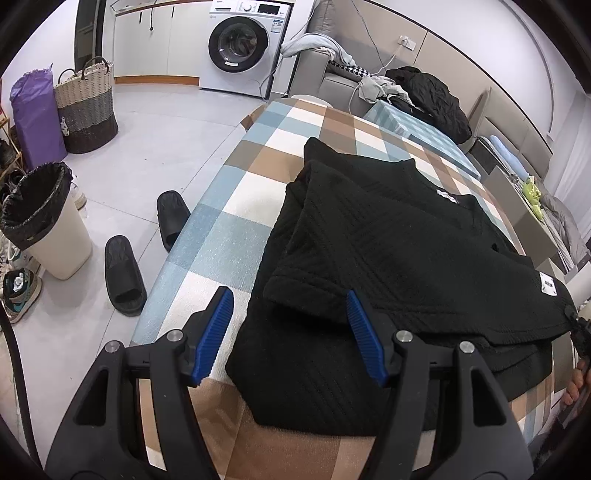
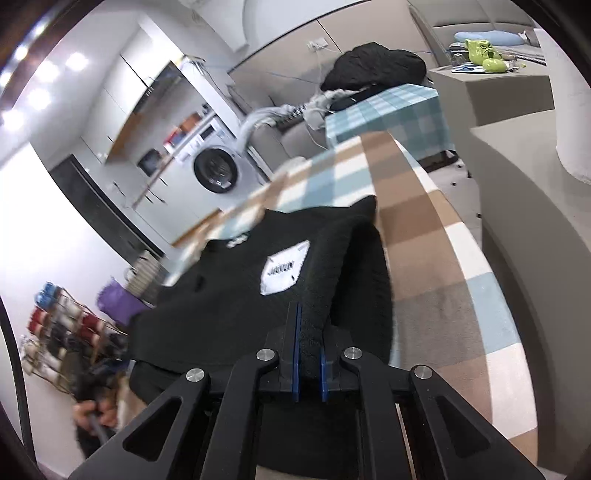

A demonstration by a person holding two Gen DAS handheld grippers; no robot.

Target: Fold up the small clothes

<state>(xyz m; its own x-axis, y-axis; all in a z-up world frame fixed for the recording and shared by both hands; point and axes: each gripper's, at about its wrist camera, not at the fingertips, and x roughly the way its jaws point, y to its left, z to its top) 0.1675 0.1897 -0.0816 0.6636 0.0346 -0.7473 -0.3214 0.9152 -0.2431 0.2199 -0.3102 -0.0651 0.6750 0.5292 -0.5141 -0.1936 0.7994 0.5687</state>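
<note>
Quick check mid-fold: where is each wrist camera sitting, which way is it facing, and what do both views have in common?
Left wrist: on the left gripper, angled down across the checked table; jaws open beside the black garment; a hand at right edge.
Right wrist: on the right gripper, facing along the table; jaws shut on the garment's edge.
Shared: garment, table, washing machine.

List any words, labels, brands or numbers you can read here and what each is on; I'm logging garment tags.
White patch on the black garment: dark letters, too blurred to read.
Small white mark near the garment's collar: too small to read.
Washing machine: brand and panel lettering too small to read.
Sticker on the washing machine: unreadable.
No text reads clearly in either view.
</note>
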